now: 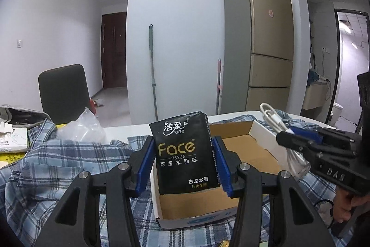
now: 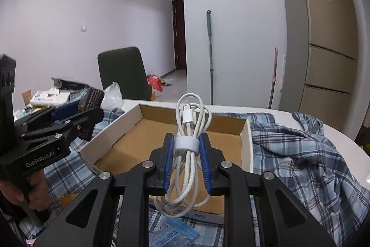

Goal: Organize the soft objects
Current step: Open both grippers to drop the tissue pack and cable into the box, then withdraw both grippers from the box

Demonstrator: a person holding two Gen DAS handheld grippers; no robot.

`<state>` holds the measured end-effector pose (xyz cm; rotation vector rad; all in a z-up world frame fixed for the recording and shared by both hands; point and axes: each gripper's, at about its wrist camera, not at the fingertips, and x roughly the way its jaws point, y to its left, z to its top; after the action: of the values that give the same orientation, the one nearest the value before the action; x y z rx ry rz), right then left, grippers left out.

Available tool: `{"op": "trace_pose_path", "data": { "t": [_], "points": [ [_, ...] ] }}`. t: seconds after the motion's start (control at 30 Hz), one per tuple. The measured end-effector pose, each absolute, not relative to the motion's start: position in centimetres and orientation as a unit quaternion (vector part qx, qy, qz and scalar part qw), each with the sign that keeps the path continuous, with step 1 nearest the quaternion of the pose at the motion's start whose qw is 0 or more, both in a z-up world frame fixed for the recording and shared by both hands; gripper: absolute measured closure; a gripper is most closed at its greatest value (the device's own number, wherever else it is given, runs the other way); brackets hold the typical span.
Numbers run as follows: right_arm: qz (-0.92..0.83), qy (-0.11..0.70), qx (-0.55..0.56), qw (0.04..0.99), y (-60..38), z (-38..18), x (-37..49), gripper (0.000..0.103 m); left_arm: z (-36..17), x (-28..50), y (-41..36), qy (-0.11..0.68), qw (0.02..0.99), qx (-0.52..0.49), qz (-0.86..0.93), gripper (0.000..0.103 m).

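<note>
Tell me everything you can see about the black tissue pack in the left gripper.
The black tissue pack is a small soft plastic packet, slightly wrinkled, printed with white Chinese characters, gold "Face" and "TISSUE". It stands upright between the blue pads of the left gripper, over the near left corner of the open cardboard box; its bottom edge looks close to the box floor. There is a small gap at each pad, so the pack looks released rather than squeezed.

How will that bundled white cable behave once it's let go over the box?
The white cable probably flops: loose loops sag below the right gripper. Its strap should keep it bundled. Landing inside the cardboard box, it looks unlikely to roll.
</note>
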<state>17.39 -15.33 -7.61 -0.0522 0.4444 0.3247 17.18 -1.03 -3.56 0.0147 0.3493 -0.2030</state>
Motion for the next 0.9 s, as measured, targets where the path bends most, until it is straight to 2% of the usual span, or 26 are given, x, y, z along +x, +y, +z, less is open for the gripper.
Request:
{"op": "trace_pose_path", "data": {
  "t": [0.07, 0.13, 0.23, 0.27, 0.3, 0.57, 0.7, 0.8, 0.9],
  "points": [
    [0.16, 0.219, -0.027, 0.962, -15.3, -7.6, 17.4, 0.082, -3.4, 17.3, -1.2, 0.173, 0.98, 0.013, -0.101, 0.014],
    [0.161, 0.223, -0.026, 0.961, -15.3, -7.7, 17.6, 0.081, -3.3, 16.9, -1.3, 0.164, 0.982, 0.014, -0.095, 0.007],
    [0.155, 0.236, -0.023, 0.959, -15.4, -7.9, 18.0, 0.068, -3.4, 16.4, -0.9, 0.156, 0.984, 0.009, -0.087, 0.007],
    [0.155, 0.239, -0.021, 0.958, -15.4, -8.0, 18.1, 0.05, -3.5, 16.5, -0.8, 0.159, 0.984, 0.007, -0.083, 0.007],
    [0.152, 0.239, -0.017, 0.959, -15.6, -7.9, 18.1, 0.044, -3.5, 16.5, -0.7, 0.16, 0.984, 0.006, -0.081, 0.007],
    [0.155, 0.21, -0.015, 0.965, -15.7, -6.7, 17.1, 0.044, -3.1, 16.2, -1.1, 0.156, 0.986, 0.019, -0.058, 0.007],
    [0.155, 0.178, 0.008, 0.972, -16.7, -3.9, 16.1, 0.044, 0.1, 13.9, -0.9, 0.108, 0.992, 0.01, -0.061, 0.007],
    [0.14, 0.145, -0.016, 0.979, -16.8, -1.6, 14.4, 0.044, 3.2, 11.7, -1.1, 0.068, 0.996, 0.023, -0.062, 0.007],
    [0.151, 0.151, -0.006, 0.977, -17.1, 0.7, 13.1, 0.044, 5.8, 9.8, -1.4, 0.042, 0.997, 0.038, -0.059, 0.007]
  ]
}}
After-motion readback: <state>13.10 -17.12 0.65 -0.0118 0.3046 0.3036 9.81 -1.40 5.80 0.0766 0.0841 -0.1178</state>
